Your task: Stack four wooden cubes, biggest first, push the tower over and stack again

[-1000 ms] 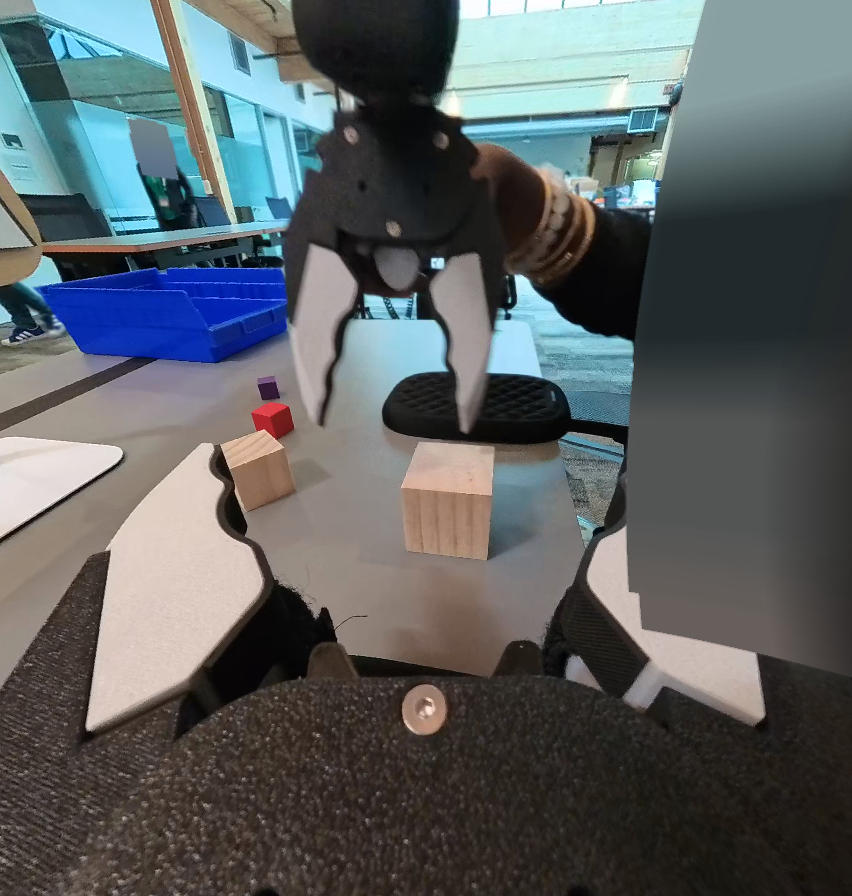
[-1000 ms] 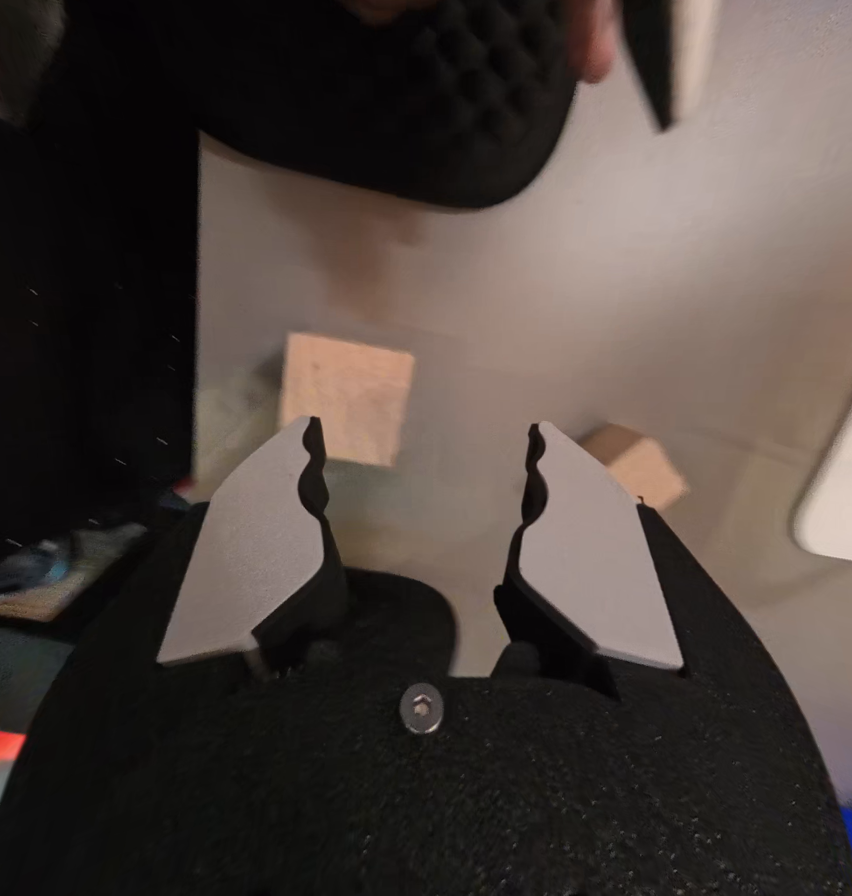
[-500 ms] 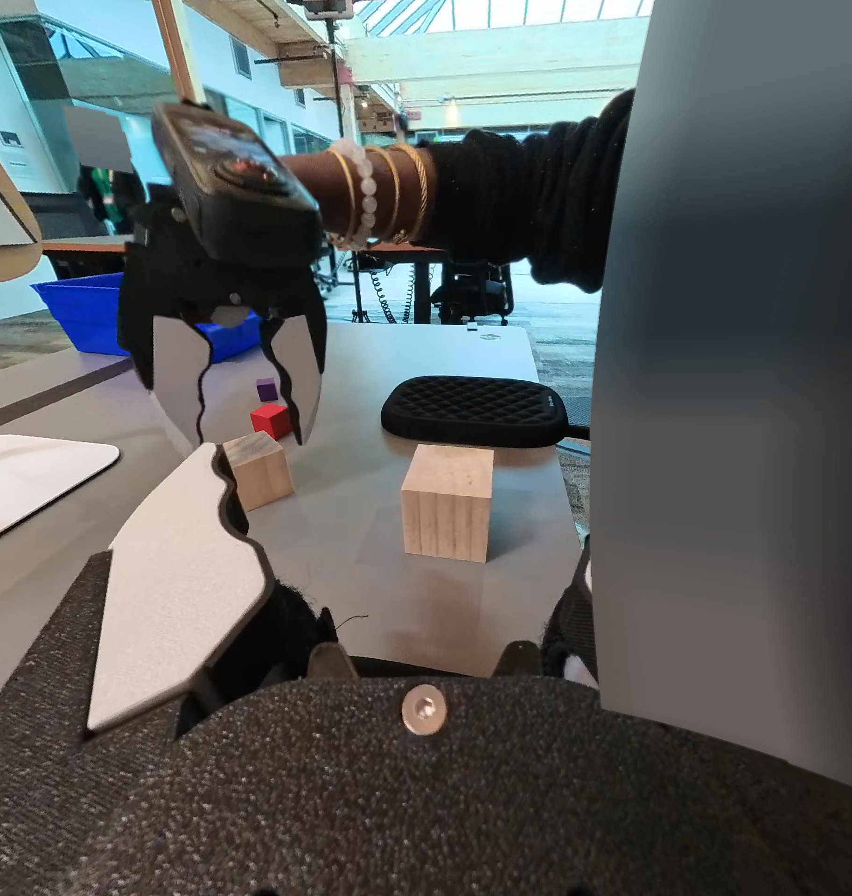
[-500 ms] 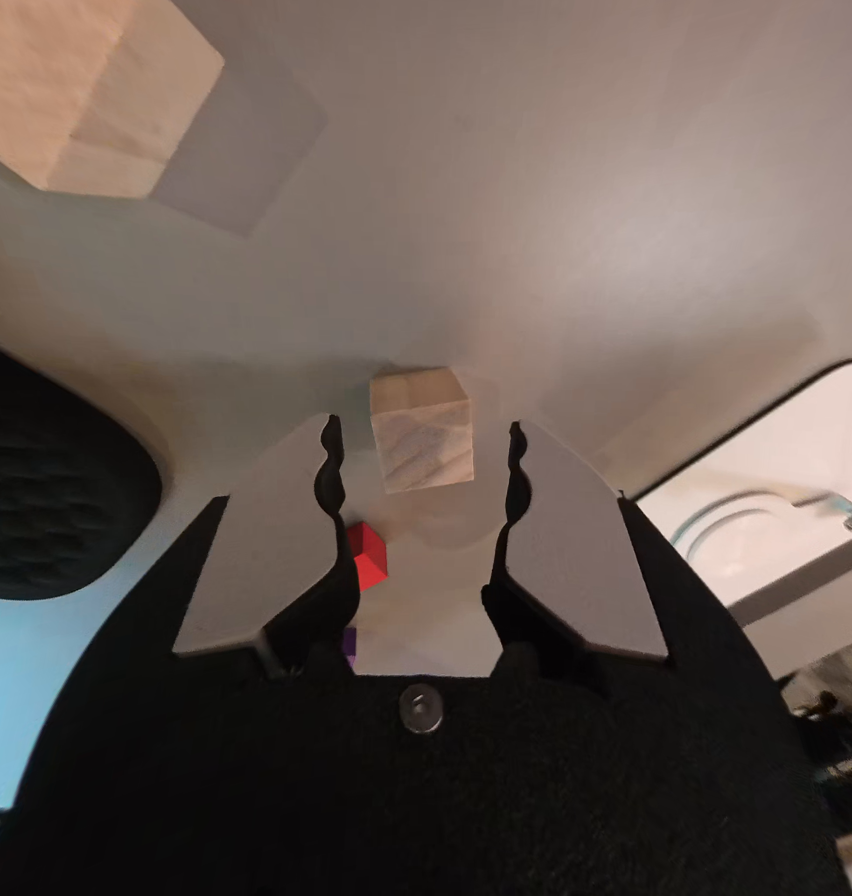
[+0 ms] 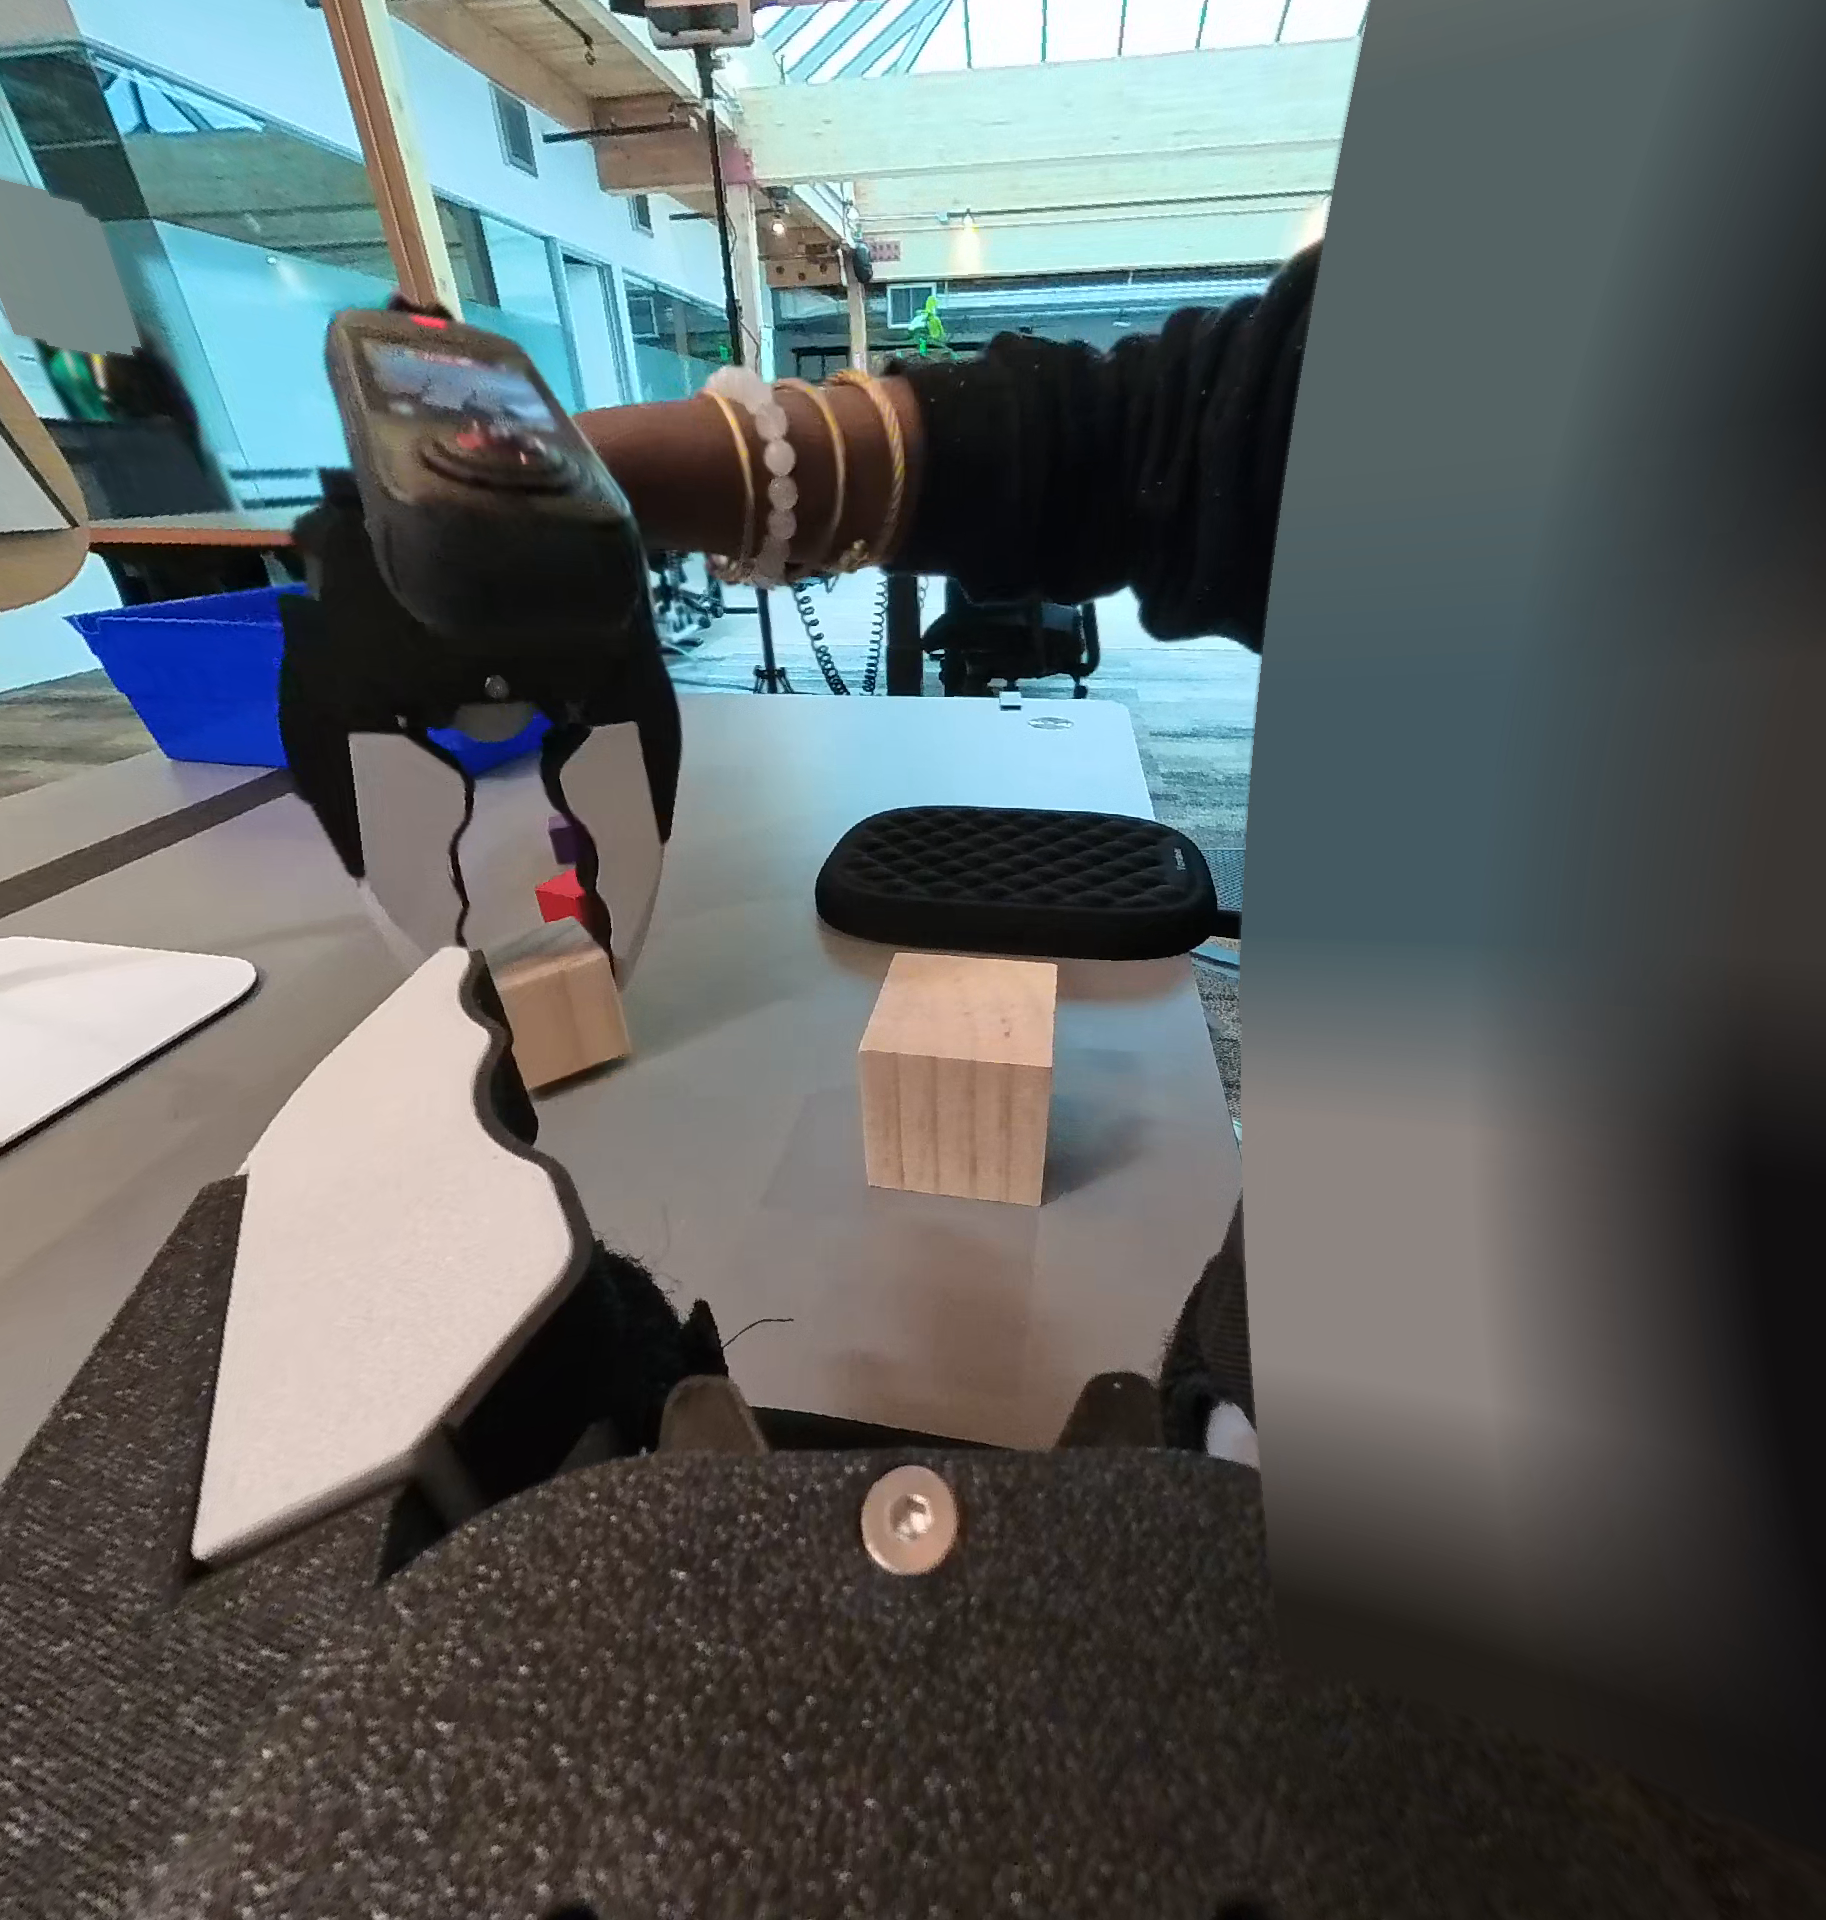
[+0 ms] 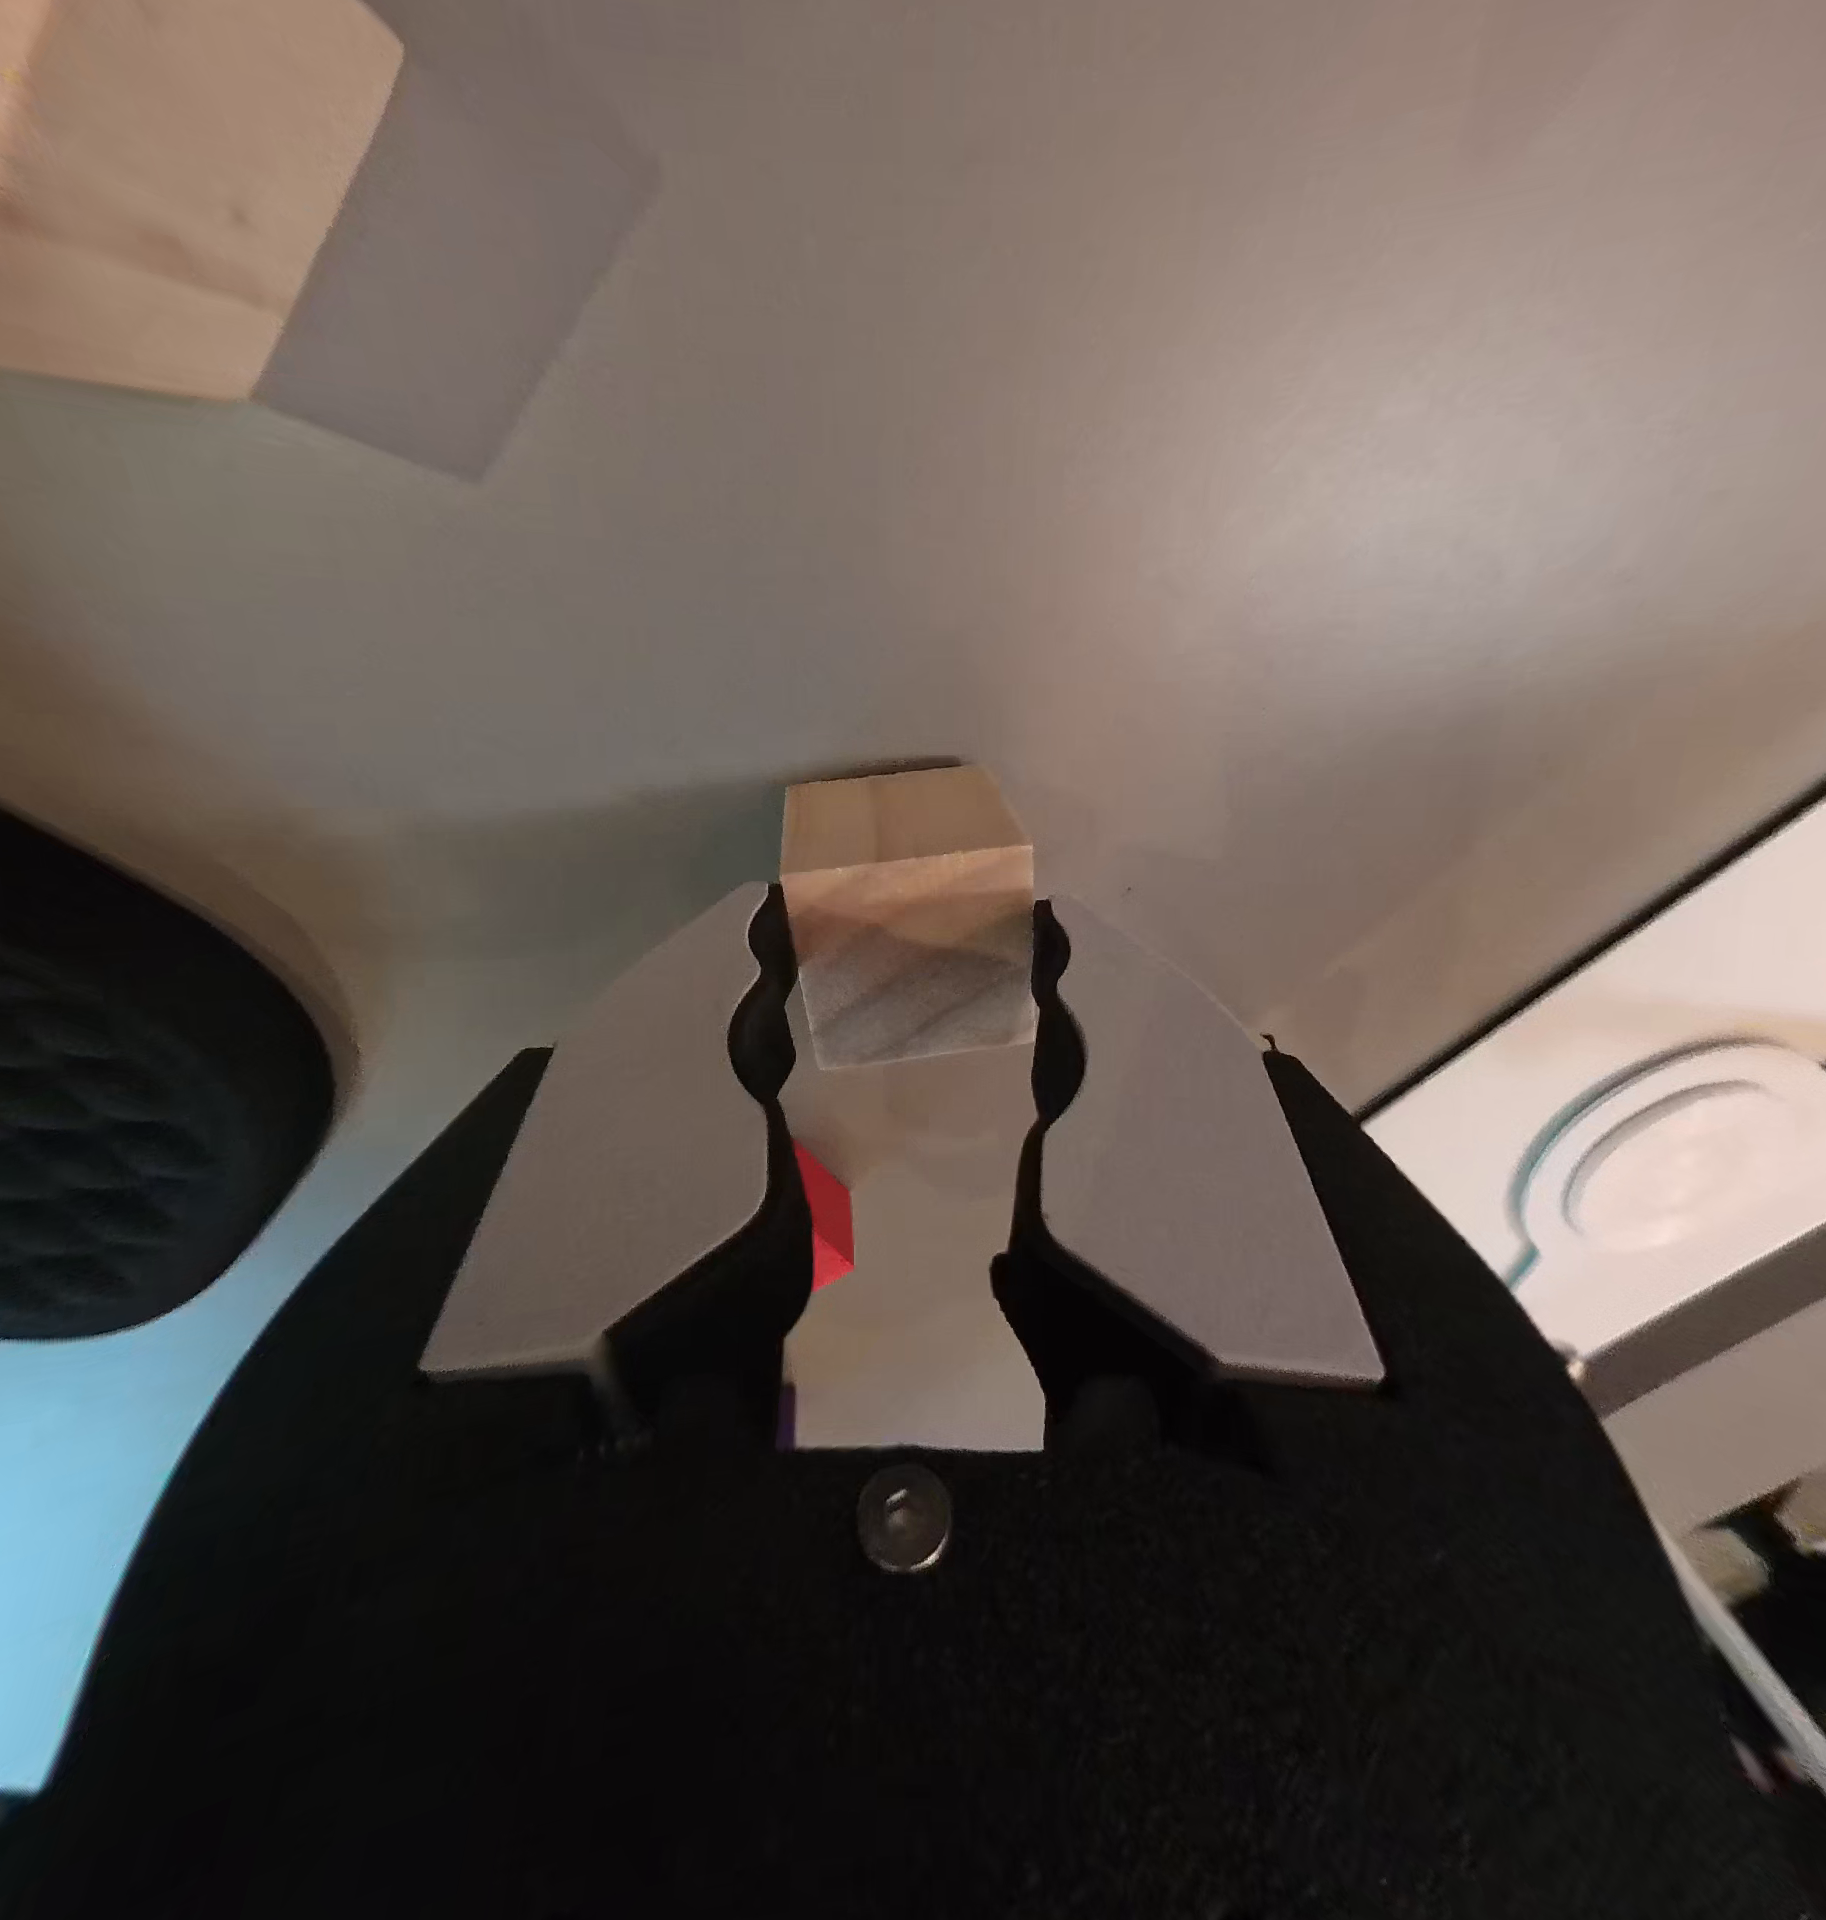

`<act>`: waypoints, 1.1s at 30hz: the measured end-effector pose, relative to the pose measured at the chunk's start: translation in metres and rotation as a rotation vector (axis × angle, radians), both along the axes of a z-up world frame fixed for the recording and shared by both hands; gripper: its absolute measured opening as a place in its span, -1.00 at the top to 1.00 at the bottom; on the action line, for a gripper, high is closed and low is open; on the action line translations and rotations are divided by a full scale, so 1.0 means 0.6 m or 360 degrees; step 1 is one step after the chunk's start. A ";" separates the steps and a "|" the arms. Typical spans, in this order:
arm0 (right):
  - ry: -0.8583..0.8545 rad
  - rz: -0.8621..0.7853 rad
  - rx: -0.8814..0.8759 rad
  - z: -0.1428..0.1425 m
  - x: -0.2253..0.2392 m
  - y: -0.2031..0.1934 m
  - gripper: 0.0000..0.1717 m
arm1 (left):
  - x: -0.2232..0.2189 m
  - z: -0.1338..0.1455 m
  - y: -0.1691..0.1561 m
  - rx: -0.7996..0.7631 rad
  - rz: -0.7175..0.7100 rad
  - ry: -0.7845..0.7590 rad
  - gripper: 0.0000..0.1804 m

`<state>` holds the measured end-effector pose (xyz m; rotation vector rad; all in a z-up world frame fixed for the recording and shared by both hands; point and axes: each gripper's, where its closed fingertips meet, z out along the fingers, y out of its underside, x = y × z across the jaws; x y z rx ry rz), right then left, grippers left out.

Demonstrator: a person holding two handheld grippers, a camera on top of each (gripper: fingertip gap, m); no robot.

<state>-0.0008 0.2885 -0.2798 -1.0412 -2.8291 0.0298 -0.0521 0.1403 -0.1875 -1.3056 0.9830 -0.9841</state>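
The small wooden cube (image 6: pixel 909 940) sits on the grey worktop (image 6: pixel 1200 468), flat, no long axis, a corner turned toward the left gripper (image 5: pixel 857 1039). The right gripper (image 6: pixel 904 961) straddles it, jaws narrowed; they seem just short of pressing. The left gripper's jaws gape wide, nearest the larger wooden cube (image 5: pixel 959 1075).

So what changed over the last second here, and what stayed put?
The right gripper swung from above the large wooden cube across to the small wooden cube, came down and narrowed its fingers around it; contact isn't clear and the cube still sits on the table. The left gripper stays wide open, and the red cube, purple cube and black pad haven't moved.
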 end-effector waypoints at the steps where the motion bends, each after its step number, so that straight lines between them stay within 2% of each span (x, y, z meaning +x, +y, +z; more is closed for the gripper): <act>1: 0.0027 -0.0046 -0.0005 0.006 -0.003 -0.002 0.49 | 0.000 0.000 0.000 0.0002 -0.0001 0.0001 -0.57; 7: 0.0035 -0.0464 0.0030 0.060 0.001 -0.023 0.49 | -0.001 0.001 0.001 -0.0006 0.0002 -0.0005 -0.57; 13: 0.0073 -0.0821 -0.0065 0.115 -0.001 -0.089 0.49 | 0.000 0.000 0.001 0.0000 0.0010 0.0003 -0.56; 17: 0.0051 -0.1020 -0.0015 0.137 0.008 -0.120 0.49 | 0.000 0.000 0.001 -0.0002 0.0008 0.0002 -0.56; 22: 0.0039 -0.1133 -0.0058 0.146 0.007 -0.177 0.49 | 0.001 -0.001 0.000 0.0008 0.0013 0.0011 -0.55; 28: -0.0019 -0.1183 -0.0138 0.125 0.001 -0.235 0.49 | 0.002 -0.002 0.000 0.0012 0.0016 0.0022 -0.55; 33: -0.0051 -0.1186 -0.0091 0.104 0.005 -0.244 0.49 | 0.003 -0.002 -0.001 0.0029 0.0018 0.0033 -0.54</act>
